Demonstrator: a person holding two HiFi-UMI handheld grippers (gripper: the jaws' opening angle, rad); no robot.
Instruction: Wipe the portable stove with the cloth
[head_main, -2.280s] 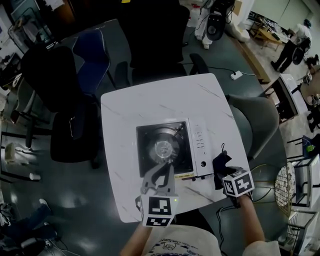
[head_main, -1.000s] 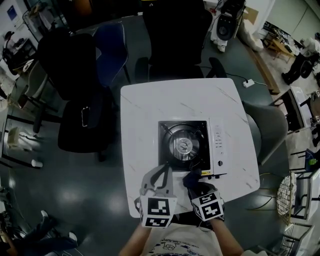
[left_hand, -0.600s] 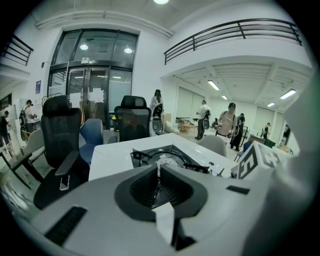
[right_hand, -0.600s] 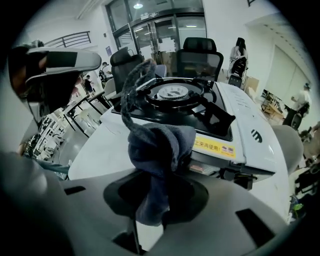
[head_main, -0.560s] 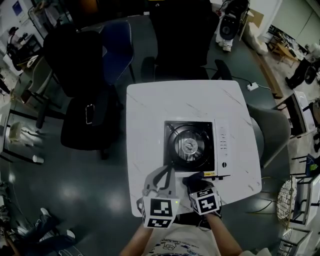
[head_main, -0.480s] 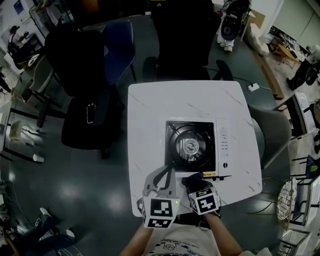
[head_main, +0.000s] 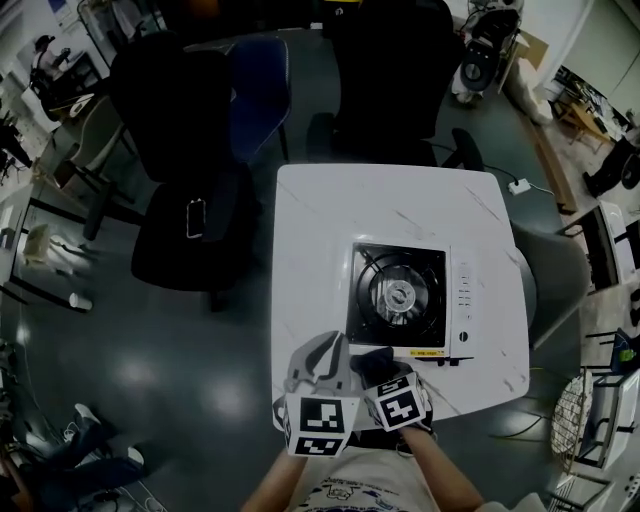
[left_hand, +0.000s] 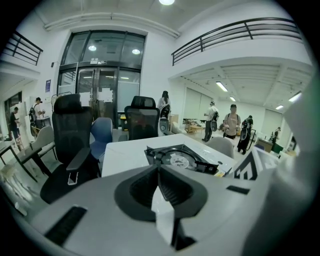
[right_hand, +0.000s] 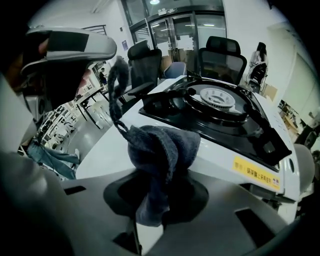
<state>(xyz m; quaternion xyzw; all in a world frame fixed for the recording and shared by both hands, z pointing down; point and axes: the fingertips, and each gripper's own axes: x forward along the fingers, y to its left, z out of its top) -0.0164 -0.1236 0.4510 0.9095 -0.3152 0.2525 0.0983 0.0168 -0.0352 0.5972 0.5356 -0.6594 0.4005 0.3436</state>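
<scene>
The portable stove (head_main: 400, 295), black round its burner with a white control panel at the right, sits on the white table (head_main: 320, 230). My right gripper (head_main: 378, 375) is shut on a dark blue cloth (head_main: 372, 362), just off the stove's near left corner. In the right gripper view the cloth (right_hand: 160, 150) bunches up from the jaws, close before the stove's (right_hand: 220, 107) front edge. My left gripper (head_main: 330, 345) hovers over the table's near edge beside it, shut with nothing in it. In the left gripper view the stove (left_hand: 182, 159) lies ahead to the right.
Black office chairs (head_main: 190, 200) (head_main: 385, 70) stand at the table's left and far sides, with a grey chair (head_main: 545, 280) at the right. A power strip (head_main: 518, 186) lies on the floor. People (left_hand: 232, 125) stand far back in the hall.
My right gripper has carried the cloth leftward along the stove's front, from the right end to the near left corner, close beside the left gripper. The left gripper has held still.
</scene>
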